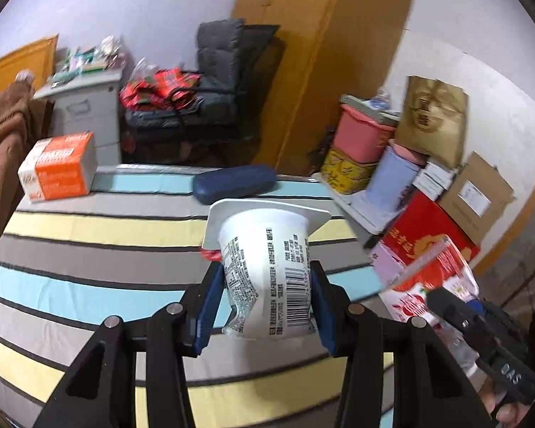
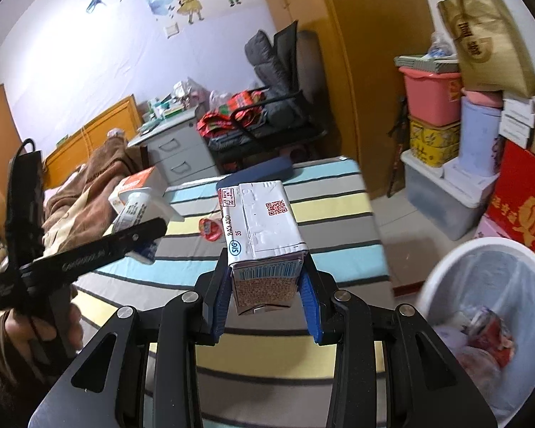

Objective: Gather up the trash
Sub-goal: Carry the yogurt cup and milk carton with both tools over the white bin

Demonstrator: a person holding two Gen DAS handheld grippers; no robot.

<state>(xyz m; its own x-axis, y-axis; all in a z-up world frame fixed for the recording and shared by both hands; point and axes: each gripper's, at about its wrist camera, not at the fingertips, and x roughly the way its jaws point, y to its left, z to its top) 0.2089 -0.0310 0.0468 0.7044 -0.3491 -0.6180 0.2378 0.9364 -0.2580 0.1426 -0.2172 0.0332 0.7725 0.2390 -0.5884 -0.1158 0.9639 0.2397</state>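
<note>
Home bedroom: striped bed (image 1: 89, 228), drawer unit (image 2: 182, 153), stacked boxes (image 2: 435, 121).

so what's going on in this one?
Trash pickup off a striped bed. The left gripper is clamped on a white yogurt cup, and the right gripper is clamped on a small drink carton, both lifted clear of the bed. A white bin with some trash inside sits at lower right. A red lid lies on the bed.

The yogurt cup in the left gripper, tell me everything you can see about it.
The yogurt cup is white, thin plastic by the look, printed with small black text and a barcode. It has a wide squarish rim flange and lies tilted, rim pointing away from the camera. The left gripper clamps its sides with blue pads, holding it above the striped bedcover.
</note>
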